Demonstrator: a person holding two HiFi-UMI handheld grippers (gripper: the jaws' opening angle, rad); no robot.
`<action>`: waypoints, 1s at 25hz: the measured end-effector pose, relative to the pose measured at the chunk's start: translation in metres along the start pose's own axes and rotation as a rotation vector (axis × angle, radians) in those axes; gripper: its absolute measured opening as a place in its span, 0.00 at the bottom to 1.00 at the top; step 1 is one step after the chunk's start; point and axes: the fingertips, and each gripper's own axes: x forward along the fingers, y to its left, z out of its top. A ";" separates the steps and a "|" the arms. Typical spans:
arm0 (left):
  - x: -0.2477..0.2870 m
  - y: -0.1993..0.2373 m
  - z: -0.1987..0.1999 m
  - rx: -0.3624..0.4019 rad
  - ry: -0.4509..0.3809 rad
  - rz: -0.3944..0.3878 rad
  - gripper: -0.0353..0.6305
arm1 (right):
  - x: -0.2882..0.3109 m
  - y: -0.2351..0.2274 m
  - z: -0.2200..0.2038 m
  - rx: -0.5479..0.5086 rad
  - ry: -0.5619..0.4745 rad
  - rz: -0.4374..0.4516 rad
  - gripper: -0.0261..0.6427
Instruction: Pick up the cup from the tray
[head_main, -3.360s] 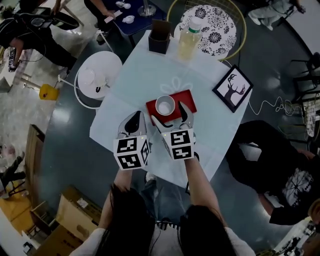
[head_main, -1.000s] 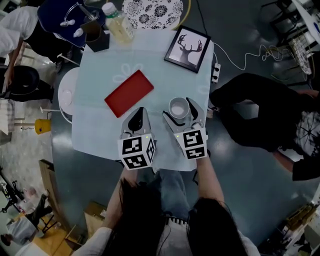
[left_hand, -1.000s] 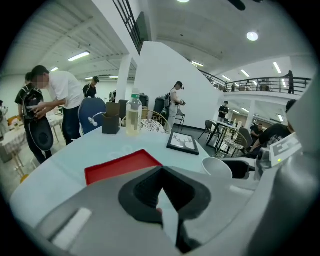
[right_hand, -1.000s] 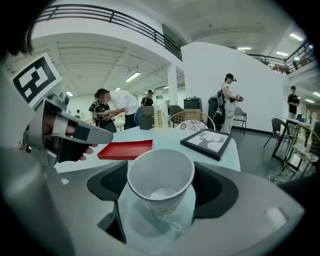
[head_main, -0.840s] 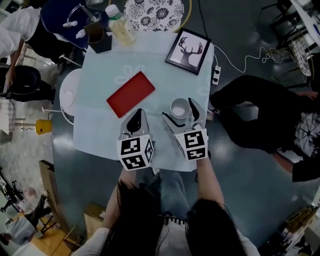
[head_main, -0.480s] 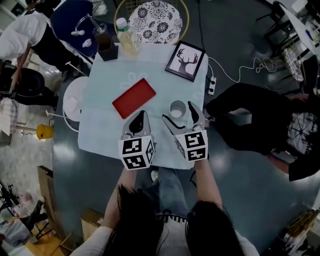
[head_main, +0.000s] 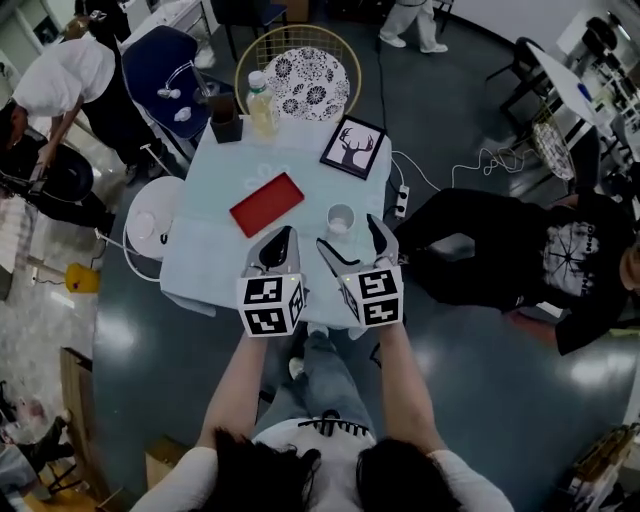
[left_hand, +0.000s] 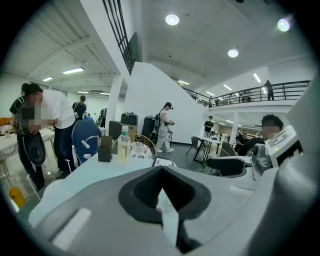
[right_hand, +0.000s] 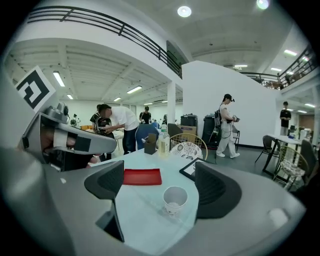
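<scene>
A white paper cup (head_main: 340, 219) stands upright on the pale blue table (head_main: 215, 250), just right of the empty red tray (head_main: 266, 203). My right gripper (head_main: 350, 238) hovers above and short of the cup. Its jaws have just been opening and now stand wide, with no pad touching the cup. The right gripper view has the cup (right_hand: 175, 199) low between the two dark pads (right_hand: 106, 182) and the tray (right_hand: 142, 176) behind it. My left gripper (head_main: 279, 240) is shut and empty beside the right one, near the tray's front edge. Its pads (left_hand: 145, 192) meet.
At the table's far edge stand a drink bottle (head_main: 261, 103), a dark box (head_main: 225, 118) and a framed deer picture (head_main: 352, 146). A patterned chair (head_main: 300, 70) and a white stool (head_main: 155, 215) flank the table. A person in black (head_main: 500, 260) sits at the right.
The cup went from the tray to the table right of it. Over the last second both grippers rose and drew back, the right jaws spread off the cup, and the table looks smaller.
</scene>
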 end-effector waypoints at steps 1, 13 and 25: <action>-0.008 -0.002 0.002 0.002 -0.007 -0.003 0.06 | -0.007 0.005 0.003 0.002 -0.005 0.000 0.72; -0.083 -0.028 0.016 0.017 -0.075 -0.047 0.06 | -0.079 0.063 0.031 -0.008 -0.048 0.007 0.43; -0.140 -0.063 0.016 0.078 -0.135 -0.122 0.06 | -0.134 0.085 0.039 0.071 -0.125 -0.083 0.08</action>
